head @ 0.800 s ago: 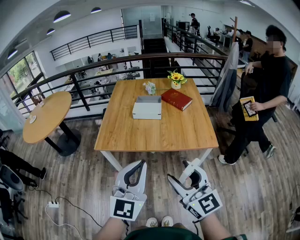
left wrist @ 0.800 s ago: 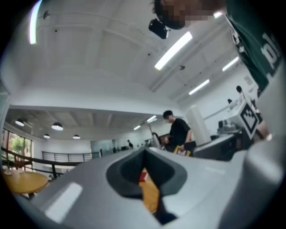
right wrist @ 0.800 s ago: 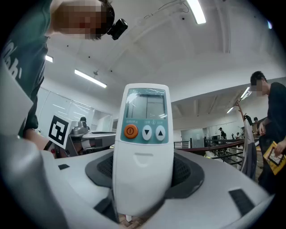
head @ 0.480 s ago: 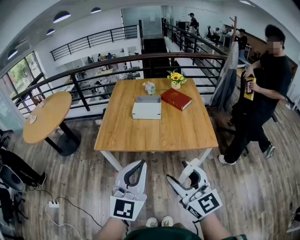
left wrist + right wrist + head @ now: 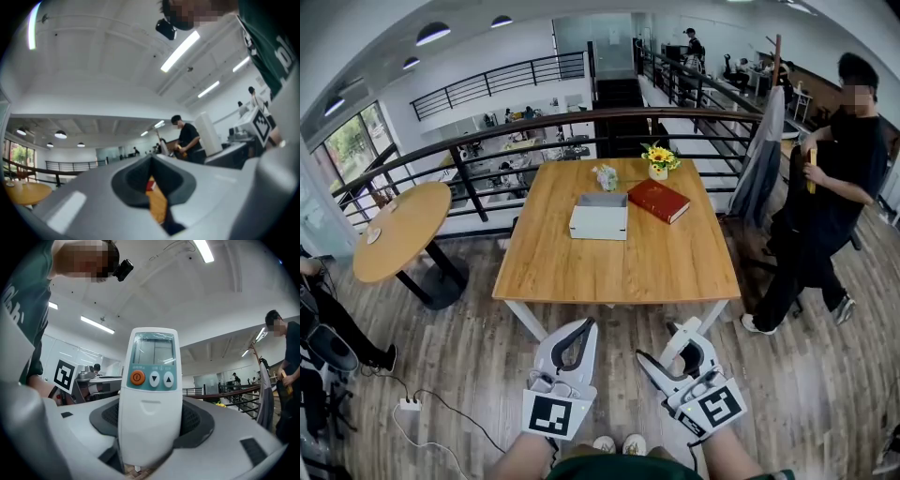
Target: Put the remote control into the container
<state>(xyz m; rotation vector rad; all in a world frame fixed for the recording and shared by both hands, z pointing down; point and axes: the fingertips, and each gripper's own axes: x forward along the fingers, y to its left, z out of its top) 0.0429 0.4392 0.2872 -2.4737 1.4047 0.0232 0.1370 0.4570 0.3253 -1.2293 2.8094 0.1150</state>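
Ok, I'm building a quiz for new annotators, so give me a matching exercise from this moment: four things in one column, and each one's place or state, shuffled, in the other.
Things:
1. remote control
2. container
3. red book
4. left gripper

Place or state:
A. jaws together, nothing held
B. lying flat on the table, right of the container
C. clamped in the right gripper
D. white, open-topped, mid-table

Pairs: 1-C, 2-D, 3-B, 4-A.
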